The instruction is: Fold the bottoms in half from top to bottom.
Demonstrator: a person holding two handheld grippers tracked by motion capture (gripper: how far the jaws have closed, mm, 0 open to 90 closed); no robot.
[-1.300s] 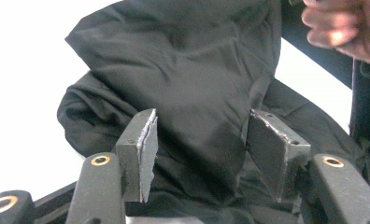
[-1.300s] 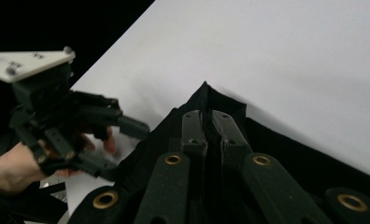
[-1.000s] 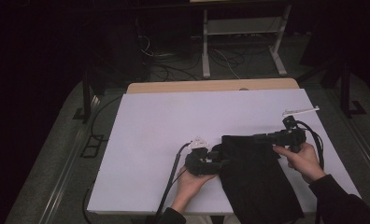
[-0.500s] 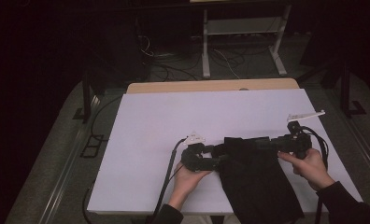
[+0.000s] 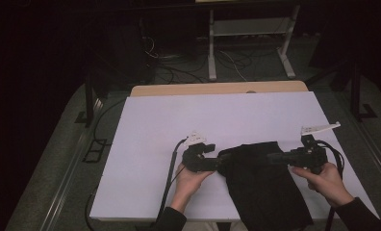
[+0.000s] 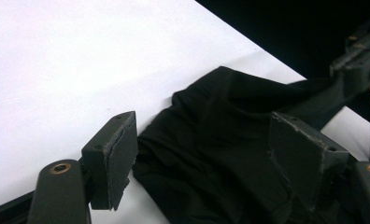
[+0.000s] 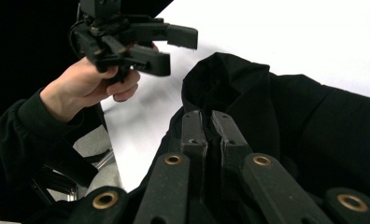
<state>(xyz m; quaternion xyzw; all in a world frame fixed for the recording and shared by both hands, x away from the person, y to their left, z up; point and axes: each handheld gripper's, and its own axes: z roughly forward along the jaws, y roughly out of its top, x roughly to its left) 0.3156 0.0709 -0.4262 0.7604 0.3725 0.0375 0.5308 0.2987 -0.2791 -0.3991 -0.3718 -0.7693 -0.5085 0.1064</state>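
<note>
A black cloth (image 5: 265, 192) lies on the white table (image 5: 217, 115) at the front right and hangs over the near edge. My right gripper (image 5: 271, 157) points left and is shut on a fold at the cloth's far edge (image 7: 230, 79); its jaws (image 7: 207, 116) pinch the fabric. My left gripper (image 5: 221, 158) faces it at the cloth's left corner. Its jaws have just been opening and stand wide (image 6: 206, 149), with the cloth (image 6: 211, 140) lying loose between the pads (image 6: 113, 158). The left gripper (image 7: 167, 46) and its hand (image 7: 89, 88) also appear in the right gripper view.
The white sheet covers a wooden table (image 5: 217, 89); its left and far parts are bare. Cables (image 5: 171, 168) trail from both grippers over the near edge. A metal stand (image 5: 248, 33) and floor cables sit beyond the table in the dark.
The right gripper has moved right and a little nearer with the cloth's edge, stretching it. The left gripper's jaws have spread apart off the cloth's corner.
</note>
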